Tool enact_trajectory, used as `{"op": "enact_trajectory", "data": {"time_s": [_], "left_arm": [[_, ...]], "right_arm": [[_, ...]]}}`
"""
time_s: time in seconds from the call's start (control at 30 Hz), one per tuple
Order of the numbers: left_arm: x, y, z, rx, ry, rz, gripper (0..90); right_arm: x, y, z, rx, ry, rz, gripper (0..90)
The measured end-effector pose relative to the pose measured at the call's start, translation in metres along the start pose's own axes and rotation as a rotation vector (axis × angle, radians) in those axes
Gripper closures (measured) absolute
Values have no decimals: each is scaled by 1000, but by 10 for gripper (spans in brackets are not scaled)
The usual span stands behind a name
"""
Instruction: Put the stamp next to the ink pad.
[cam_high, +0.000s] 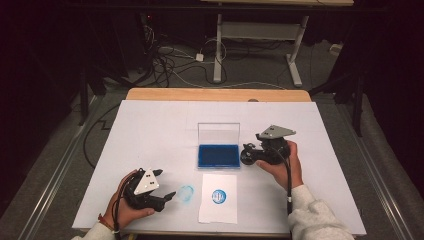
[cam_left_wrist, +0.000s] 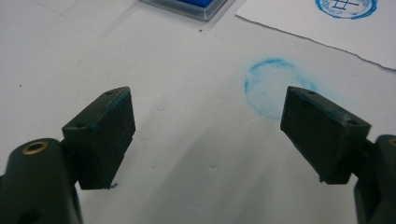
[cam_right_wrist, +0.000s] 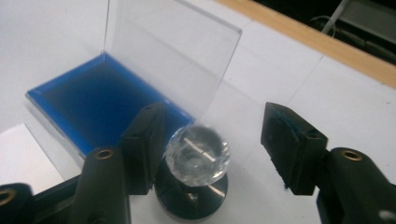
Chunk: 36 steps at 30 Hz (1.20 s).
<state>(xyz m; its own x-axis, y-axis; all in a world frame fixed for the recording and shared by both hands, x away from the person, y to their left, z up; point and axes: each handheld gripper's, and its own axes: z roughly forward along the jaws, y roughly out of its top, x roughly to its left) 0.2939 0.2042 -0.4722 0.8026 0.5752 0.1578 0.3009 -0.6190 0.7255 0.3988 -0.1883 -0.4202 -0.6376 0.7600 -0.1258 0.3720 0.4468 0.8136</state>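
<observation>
Right claw (cam_right_wrist: 212, 140) around stamp (cam_right_wrist: 197, 156), open

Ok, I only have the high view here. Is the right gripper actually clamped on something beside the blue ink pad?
Observer: No. In the right gripper view the right gripper has its jaws open around a stamp that stands upright.
Operator: What does the stamp look like?
Observer: It has a dark round base with a clear faceted knob on top.
Operator: Is either jaw touching it?
Observer: One jaw seems to rest against the knob. The other stands well clear of it.
</observation>
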Motion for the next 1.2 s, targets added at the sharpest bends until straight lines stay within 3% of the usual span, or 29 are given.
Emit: {"op": "enact_trajectory", "data": {"time_s": [0.23,0.57,0.8,0.9,1.2], "left_arm": [[0,0,1,2,-2,-2,173],[0,0,2,6,-6,-3,173],[0,0,2,8,-5,-5,173],[0,0,2,8,-6,-5,173],[0,0,1,8,-3,-4,173]], "right_arm": [[-3,6,-11,-54,3,11,346],[0,9,-14,-68,-36,25,173],[2,10,-17,-73,-27,23,165],[3,12,-21,-92,-30,11,164],[11,16,-29,-81,-27,-44,167]]}}
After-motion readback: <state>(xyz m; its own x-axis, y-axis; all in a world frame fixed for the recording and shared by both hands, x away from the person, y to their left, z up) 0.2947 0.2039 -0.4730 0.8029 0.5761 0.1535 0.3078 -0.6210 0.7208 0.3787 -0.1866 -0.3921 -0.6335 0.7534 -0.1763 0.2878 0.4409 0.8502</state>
